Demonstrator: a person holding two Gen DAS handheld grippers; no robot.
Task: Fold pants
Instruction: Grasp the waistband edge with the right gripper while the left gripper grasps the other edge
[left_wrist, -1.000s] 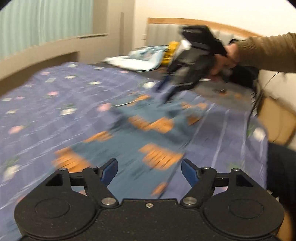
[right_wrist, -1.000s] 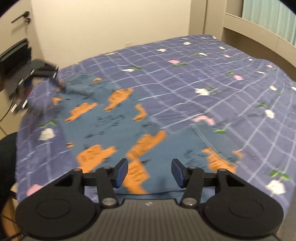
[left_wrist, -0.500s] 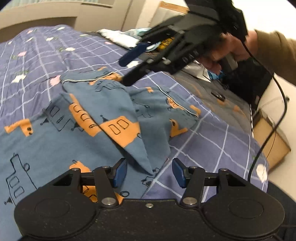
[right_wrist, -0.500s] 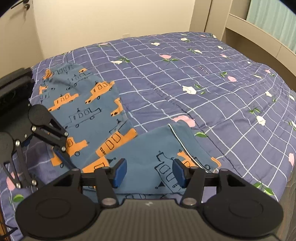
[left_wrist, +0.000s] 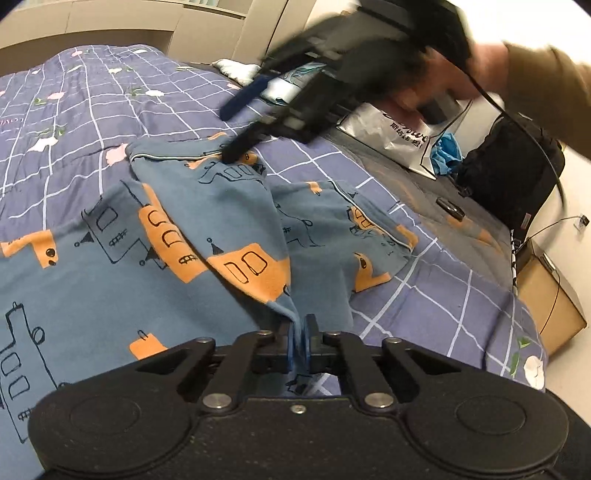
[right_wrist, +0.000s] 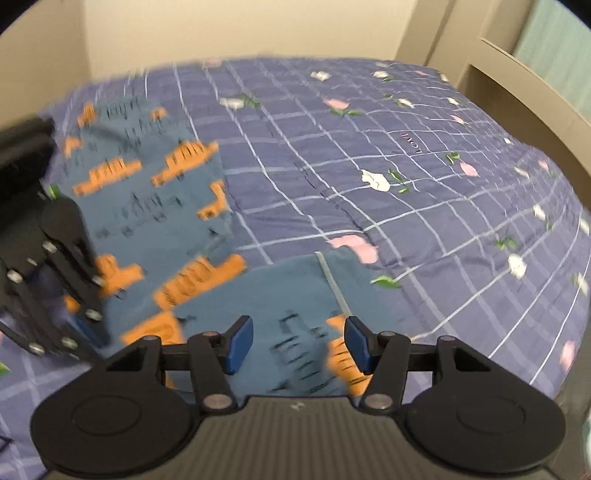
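Purple checked floral quilted bedspread (right_wrist: 369, 155): small stitched word "LOVE" at 2 o'clock in right wrist view, reading sideways | crinkled silver plastic bag (left_wrist: 388, 136): dark printed lettering at 1 o'clock in left wrist view, too blurred to read

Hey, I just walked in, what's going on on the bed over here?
A person is folding a pair of blue pants with orange vehicle prints, spread on a purple checked bedspread. The left gripper is shut on a fold of the fabric at the near edge. The right gripper is open and reaching over the hem of one pant leg, not gripping anything yet. The fold itself is not yet made, and the pants lie bunched in the middle.
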